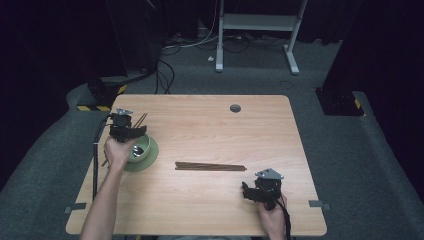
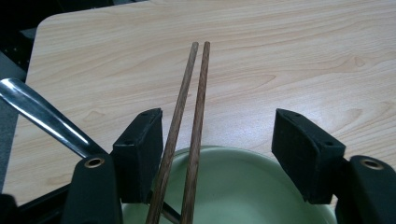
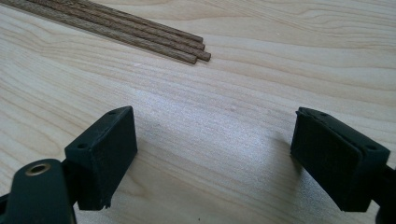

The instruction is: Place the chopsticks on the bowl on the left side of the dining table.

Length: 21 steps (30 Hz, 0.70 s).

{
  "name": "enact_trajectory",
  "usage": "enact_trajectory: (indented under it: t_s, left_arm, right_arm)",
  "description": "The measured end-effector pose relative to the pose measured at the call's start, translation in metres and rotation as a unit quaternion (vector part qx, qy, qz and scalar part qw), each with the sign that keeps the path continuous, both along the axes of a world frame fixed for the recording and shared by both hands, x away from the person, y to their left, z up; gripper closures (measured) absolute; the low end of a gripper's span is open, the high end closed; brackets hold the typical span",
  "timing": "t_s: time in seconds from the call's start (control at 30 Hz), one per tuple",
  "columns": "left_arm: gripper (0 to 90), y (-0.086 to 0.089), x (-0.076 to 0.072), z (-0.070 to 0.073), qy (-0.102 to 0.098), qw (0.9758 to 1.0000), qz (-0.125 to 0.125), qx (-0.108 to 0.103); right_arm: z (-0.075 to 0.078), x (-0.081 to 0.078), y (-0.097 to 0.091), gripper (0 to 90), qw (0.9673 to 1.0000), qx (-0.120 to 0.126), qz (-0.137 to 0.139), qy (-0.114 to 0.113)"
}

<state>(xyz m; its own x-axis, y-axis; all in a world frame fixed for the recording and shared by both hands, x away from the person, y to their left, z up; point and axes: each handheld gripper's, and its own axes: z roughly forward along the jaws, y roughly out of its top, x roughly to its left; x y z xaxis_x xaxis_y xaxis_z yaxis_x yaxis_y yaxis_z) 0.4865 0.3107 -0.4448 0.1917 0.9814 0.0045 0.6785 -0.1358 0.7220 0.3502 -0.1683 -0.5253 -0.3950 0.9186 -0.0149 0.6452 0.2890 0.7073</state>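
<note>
- L gripper (image 2: 217, 140) over green bowl (image 2: 243, 186), jaws wide; chopstick pair (image 2: 189, 135) between them, brushing one pad, not pinched – prob. just let go so sticks lean on bowl rim.
- Pair slopes up from bowl, tips out past rim over table; seen from above as sticks (image 1: 139, 120) poking beyond L gripper (image 1: 126, 131).
- Metal spoon (image 2: 42, 116) also in bowl, handle out to one side.
- Bowl sits on green saucer (image 1: 150, 157), near table's left edge.
- R gripper (image 3: 212, 154) low over bare wood, jaws wide, nothing between; looks parked, waiting.
- More chopsticks (image 1: 210, 166) bundled mid-table, just ahead of R gripper (image 1: 261, 192) – likely next pick.
- Light wood table (image 1: 210, 125), rounded corners, cable hole at far edge.
- Grey carpet, dark curtains, white frame and cables behind.
</note>
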Motion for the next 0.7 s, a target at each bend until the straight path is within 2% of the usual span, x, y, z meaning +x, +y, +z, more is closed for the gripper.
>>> enact_trajectory:
  t_s: [0.33, 0.7]
  left_arm:
    - [33.0, -0.0002, 0.0031, -0.0040, 0.007, 0.9999, 0.002, -0.008]
    - [33.8, -0.0058, 0.0032, -0.0067, 0.016, 0.9997, -0.014, -0.007]
  right_arm:
    - [0.0000, 0.0000, 0.0000, 14.0, 1.0000, 0.000, 0.000, 0.000]
    - [0.0000, 0.0000, 0.0001, 14.0, 1.0000, 0.000, 0.000, 0.000]
